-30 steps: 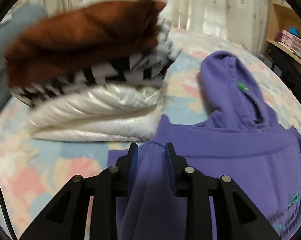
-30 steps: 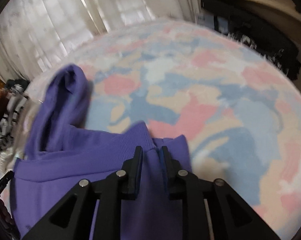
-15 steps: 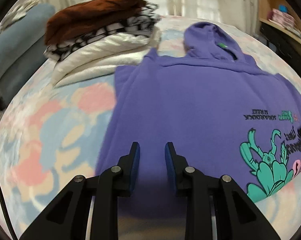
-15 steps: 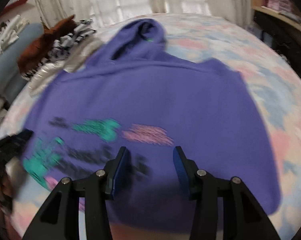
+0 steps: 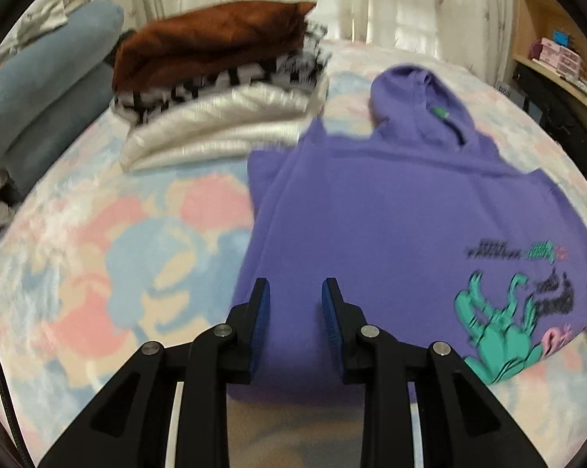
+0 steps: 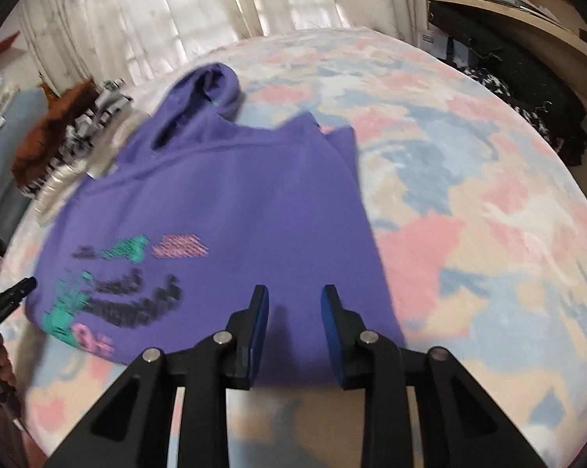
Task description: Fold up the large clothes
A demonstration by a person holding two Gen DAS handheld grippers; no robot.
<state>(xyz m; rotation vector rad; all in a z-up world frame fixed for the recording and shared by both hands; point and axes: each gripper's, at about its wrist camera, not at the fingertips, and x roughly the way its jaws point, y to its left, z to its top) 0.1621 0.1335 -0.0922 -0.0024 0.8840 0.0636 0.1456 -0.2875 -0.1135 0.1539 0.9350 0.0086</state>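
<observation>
Purple hoodie point(image 5: 391, 210) lies flat on the bed, spread over the pastel patchwork bedspread point(image 5: 110, 257) with its hood point(image 5: 418, 101) pointing toward the curtains point(image 5: 371, 0) and its printed side up. The print (a teal creature with dark and pink lettering, smeared by motion blur) sits toward the near hem. In the right wrist view the same garment point(image 6: 231, 202) shows a sleeve folded in along its right edge, so that side runs fairly straight.

Left gripper point(image 5: 295, 292) hangs above the near hem of the hoodie. Its blue-padded jaws stand apart with only the purple cloth seen behind the gap, and nothing is pinched between them. Right gripper point(image 6: 294, 298) is over the near right part of the hoodie; its jaws have just been closing in from a wider spread, yet they are parted now and no fabric is caught between the pads. The left tool's black tip shows at the left edge of the right wrist view, near the printed corner.

Beside the hood, to its left, sits a stack of folded clothes point(image 5: 223, 89): a rust-brown piece on top, a black-and-white patterned one under it, a shiny cream one at the bottom. Blue-grey cushions point(image 5: 47, 89) lie further left. A wooden shelf point(image 6: 520, 7) with pink boxes stands at the right.
</observation>
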